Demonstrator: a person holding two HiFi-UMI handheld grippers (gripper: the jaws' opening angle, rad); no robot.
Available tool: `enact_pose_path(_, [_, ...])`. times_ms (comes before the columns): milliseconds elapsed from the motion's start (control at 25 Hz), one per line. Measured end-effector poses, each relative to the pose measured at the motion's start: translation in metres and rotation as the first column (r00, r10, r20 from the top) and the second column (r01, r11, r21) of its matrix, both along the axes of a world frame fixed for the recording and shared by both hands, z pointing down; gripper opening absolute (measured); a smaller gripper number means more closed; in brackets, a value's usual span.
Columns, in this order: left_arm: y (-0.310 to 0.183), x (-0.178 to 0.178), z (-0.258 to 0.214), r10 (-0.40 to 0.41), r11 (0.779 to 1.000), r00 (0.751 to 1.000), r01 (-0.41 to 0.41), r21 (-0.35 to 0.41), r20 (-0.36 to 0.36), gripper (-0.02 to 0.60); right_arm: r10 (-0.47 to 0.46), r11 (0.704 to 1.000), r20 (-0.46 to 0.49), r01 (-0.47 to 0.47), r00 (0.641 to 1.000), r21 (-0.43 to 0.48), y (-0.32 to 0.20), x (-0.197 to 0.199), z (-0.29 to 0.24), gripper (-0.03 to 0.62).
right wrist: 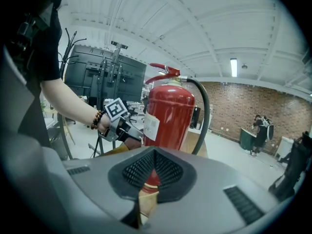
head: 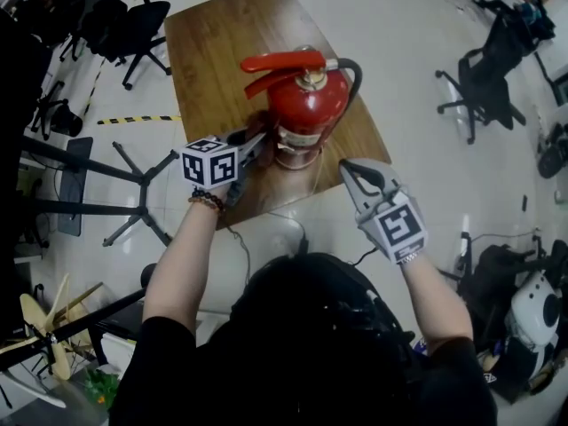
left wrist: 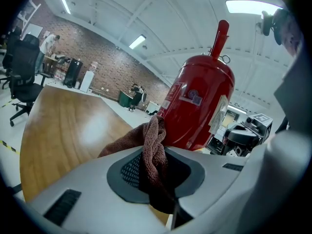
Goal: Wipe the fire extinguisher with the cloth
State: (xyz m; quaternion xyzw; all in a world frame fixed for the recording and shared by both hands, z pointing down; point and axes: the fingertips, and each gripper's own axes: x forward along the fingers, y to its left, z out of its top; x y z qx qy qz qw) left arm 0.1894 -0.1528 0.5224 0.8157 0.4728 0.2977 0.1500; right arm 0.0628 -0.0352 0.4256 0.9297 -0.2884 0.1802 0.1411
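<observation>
A red fire extinguisher with a black hose stands upright on the wooden table near its front edge. My left gripper is shut on a brown cloth, low against the left side of the cylinder's base. In the left gripper view the cloth bunches between the jaws, right by the extinguisher. My right gripper is shut and holds nothing, a little off the extinguisher's right front. From the right gripper view the extinguisher fills the middle, with the left gripper and the cloth at its lower left.
Black office chairs stand beyond the table's far left and another chair at the right. A black stand with splayed legs sits on the floor left of the table. Cables trail on the floor near the table's front edge.
</observation>
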Motion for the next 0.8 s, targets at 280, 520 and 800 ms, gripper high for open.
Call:
enact_pose_path(280, [-0.001, -0.003, 0.036, -0.004, 0.999, 0.998, 0.002, 0.043, 0.067, 0.058, 0.012, 1.0, 0.013, -0.012, 1.0, -0.002, 0.001, 0.001, 0.003, 0.025])
enact_pose_path(520, [0.0, -0.006, 0.059, -0.001, 0.998, 0.994, -0.006, 0.066, 0.109, 0.058, 0.02, 1.0, 0.016, -0.02, 1.0, -0.005, 0.0, 0.004, 0.005, 0.025])
enact_pose_path(800, [0.002, -0.009, 0.081, 0.006, 0.995, 0.989, -0.02, 0.094, 0.15, 0.058, 0.025, 1.0, 0.012, -0.025, 1.0, -0.008, -0.004, 0.007, 0.005, 0.025])
